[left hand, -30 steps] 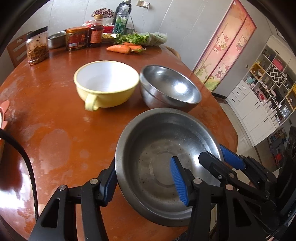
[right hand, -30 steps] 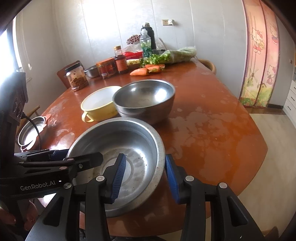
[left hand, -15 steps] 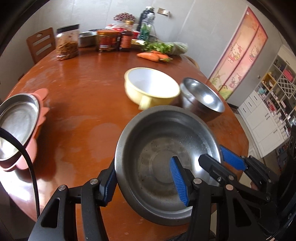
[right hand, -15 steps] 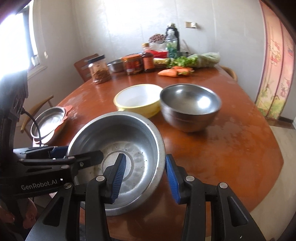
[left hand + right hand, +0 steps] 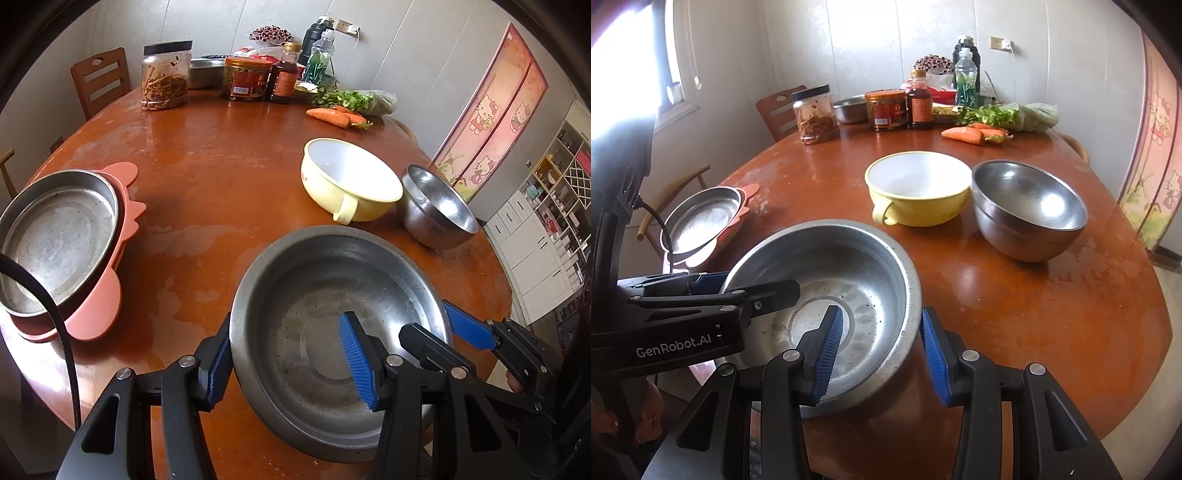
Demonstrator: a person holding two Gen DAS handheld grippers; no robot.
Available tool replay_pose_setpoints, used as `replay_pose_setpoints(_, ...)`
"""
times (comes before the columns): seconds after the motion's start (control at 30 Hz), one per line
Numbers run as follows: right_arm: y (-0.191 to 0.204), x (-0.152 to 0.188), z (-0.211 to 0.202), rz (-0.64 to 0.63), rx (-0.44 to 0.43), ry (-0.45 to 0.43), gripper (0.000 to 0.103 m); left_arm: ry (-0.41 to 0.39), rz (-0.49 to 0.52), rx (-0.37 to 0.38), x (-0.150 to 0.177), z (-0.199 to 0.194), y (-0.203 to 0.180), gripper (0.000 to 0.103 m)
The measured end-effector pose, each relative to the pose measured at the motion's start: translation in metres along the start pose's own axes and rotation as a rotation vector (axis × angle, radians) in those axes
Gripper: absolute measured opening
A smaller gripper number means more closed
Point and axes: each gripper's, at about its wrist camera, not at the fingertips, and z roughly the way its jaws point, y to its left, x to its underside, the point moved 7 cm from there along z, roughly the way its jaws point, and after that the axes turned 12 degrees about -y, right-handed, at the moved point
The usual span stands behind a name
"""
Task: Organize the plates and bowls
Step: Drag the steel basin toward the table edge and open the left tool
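Nearest to me, both of my grippers are clamped on the wide steel basin (image 5: 325, 332). My left gripper (image 5: 291, 354) has one blue pad outside the near-left rim and the other inside the bowl, jaws drawn narrow with the wall pinched between them. My right gripper (image 5: 882, 350) grips the opposite rim the same way — one pad inside, one outside, closed on the metal. Each view shows the other gripper reaching in across the basin, which sits over the near edge of the round wooden table (image 5: 221, 184); I cannot tell whether its base touches the wood.

Off to the left, near the table's edge, a flat steel plate (image 5: 55, 240) lies nested on a pink plastic plate (image 5: 99, 310).

Further in, right of centre, stands a yellow bowl with a handle (image 5: 918, 192), and just beside it on the right a deep steel bowl (image 5: 1028, 210) — close, though I cannot say if they touch.

At the far side lie carrots (image 5: 964, 134) and a bag of greens (image 5: 1015, 116), then a row of jars and bottles (image 5: 886, 109) with a small steel bowl (image 5: 849, 109) behind, and a wooden chair (image 5: 98, 81) against the wall.
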Motion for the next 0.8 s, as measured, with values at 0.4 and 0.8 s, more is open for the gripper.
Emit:
replay_pose_setpoints(0.4, 0.0, -0.003, 0.007, -0.001, 0.021, 0.01, 0.046, -0.01, 0.062, -0.013, -0.006, 0.007, -0.001, 0.054)
replay_pose_setpoints(0.8, -0.002, -0.006, 0.007, 0.013, 0.027, 0.009, 0.046, -0.022, 0.09, -0.03, -0.012, 0.006, 0.0, 0.058)
